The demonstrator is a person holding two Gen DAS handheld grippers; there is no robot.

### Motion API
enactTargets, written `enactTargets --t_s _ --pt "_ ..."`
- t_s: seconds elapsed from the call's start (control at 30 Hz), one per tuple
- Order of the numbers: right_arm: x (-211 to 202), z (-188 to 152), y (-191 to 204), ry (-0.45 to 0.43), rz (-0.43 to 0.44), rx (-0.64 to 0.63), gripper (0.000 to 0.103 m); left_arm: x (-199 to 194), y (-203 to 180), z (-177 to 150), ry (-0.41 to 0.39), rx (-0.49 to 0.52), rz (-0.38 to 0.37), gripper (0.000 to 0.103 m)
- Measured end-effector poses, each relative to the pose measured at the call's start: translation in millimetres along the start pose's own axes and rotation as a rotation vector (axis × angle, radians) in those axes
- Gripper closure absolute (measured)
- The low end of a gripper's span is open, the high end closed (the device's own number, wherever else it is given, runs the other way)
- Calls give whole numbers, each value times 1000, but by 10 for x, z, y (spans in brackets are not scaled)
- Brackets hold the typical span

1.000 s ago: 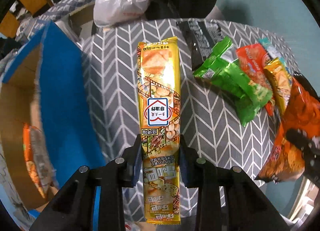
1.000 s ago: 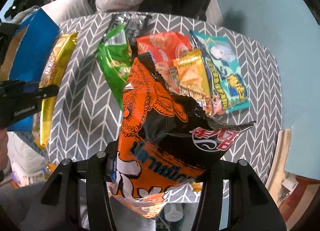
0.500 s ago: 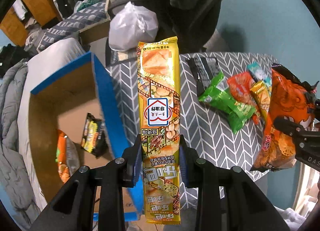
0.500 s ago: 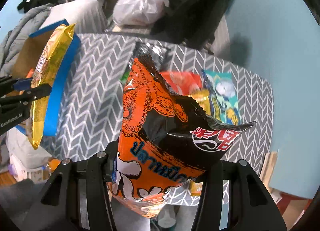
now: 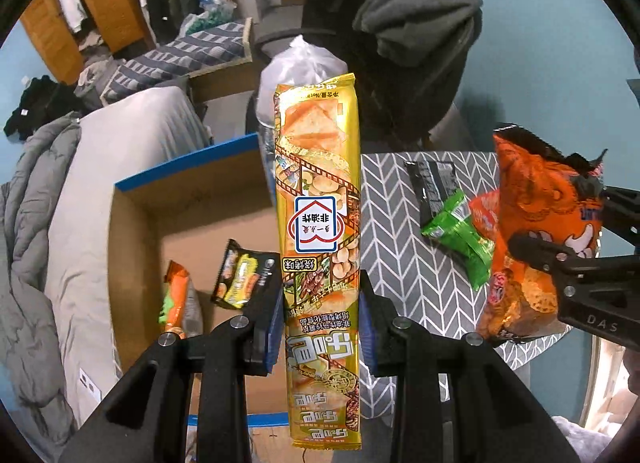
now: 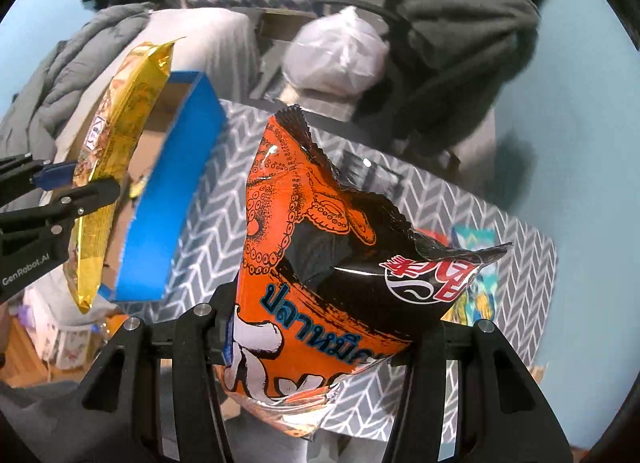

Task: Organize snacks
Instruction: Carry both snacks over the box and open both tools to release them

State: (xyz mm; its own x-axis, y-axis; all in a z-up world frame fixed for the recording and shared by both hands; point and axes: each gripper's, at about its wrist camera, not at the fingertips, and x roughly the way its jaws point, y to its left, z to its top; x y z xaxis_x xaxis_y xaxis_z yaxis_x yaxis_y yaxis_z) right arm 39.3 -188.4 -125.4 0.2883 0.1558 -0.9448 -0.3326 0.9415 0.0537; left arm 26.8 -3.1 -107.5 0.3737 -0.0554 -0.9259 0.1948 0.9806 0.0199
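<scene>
Left gripper [image 5: 320, 319]: you have it clamped on the long yellow packet [image 5: 318, 199], hanging lengthwise above the box [image 5: 176, 179].
Right gripper [image 6: 316, 337]: you grip the orange bag [image 6: 320, 263], over the bench [image 6: 472, 215] beside the box.
Nearer the box: your left.
Next, likely: lower the packet along the box's length.

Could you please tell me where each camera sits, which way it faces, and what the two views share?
Left wrist: on the left gripper, looking steeply down past its yellow pack into the box; both own fingers show.
Right wrist: on the right gripper, looking steeply down past its orange bag at the table; both own fingers show.
Shared: each sees the other gripper, both snacks, box and table.
</scene>
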Motion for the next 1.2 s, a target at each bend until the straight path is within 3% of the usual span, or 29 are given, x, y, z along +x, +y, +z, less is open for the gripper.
enactTargets --t_s 0.77,1.2 --pt "216 759 1249 -36 160 -260 53 -39 1088 -240 1 -209 118 71" --pt "752 979 1828 64 224 -339 53 310 1452 -340 38 -248 159 71"
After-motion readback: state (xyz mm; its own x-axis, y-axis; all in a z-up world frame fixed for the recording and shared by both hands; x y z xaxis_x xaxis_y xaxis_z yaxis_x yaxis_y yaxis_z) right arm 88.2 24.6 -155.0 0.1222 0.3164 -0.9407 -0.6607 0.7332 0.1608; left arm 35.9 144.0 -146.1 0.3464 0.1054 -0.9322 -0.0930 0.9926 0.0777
